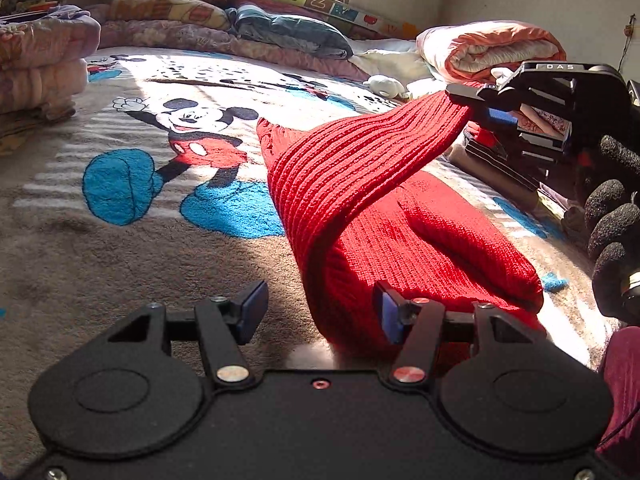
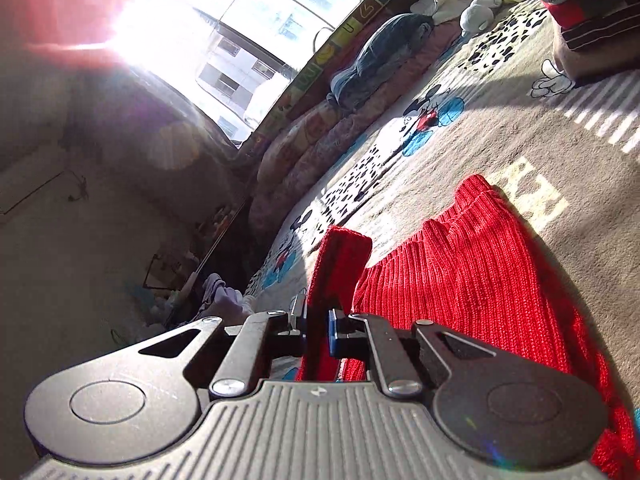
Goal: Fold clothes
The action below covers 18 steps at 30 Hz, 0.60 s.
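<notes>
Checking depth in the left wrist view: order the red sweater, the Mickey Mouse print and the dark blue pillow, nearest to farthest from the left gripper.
From the left gripper:
1. Red sweater, just ahead, right.
2. Mickey Mouse print, mid-bed, left.
3. Dark blue pillow, far edge.

Hard sunlight pours through the large glass window (image 2: 256, 36), blowing it out to white glare with a reddish flare in the right wrist view. Bright patches and deep shadows stripe the grey plush cartoon-print blanket (image 1: 120, 240). Both fisheye views bend strongly at the edges, though the centres stay sharp.
</notes>
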{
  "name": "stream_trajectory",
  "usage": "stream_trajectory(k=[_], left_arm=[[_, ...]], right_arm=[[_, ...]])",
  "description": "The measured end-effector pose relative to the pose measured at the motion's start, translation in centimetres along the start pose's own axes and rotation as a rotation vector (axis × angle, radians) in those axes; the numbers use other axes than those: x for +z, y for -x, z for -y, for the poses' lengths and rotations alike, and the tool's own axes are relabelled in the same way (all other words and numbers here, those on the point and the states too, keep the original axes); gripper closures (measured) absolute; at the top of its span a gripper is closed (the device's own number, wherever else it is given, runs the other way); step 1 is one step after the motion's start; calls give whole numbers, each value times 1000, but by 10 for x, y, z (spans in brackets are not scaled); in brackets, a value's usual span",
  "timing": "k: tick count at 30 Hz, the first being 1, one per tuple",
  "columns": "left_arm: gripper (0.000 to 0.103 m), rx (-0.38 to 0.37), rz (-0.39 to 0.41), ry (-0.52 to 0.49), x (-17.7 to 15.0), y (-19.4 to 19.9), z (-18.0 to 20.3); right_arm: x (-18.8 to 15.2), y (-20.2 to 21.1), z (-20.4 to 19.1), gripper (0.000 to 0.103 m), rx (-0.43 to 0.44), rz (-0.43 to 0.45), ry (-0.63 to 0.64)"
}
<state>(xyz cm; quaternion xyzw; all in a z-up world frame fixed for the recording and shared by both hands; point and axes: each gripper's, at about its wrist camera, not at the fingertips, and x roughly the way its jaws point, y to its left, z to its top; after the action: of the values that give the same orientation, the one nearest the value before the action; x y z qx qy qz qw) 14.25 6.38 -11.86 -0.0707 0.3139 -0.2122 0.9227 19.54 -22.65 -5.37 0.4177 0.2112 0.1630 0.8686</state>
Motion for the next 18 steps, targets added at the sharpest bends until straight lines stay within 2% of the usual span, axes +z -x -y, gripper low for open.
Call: stream_trajectory(k=[6,14,18], left_arm=[[46,-16,10,-43,-1,-5,17],[46,-118,120,-84,3,4,36],[46,-181,132,-111,5,3,43]], right_arm=[[23,17,13,92,-15,50,0],[38,43,38,92,-60,92,-17],[40,53,54,91,-88,106,-32]])
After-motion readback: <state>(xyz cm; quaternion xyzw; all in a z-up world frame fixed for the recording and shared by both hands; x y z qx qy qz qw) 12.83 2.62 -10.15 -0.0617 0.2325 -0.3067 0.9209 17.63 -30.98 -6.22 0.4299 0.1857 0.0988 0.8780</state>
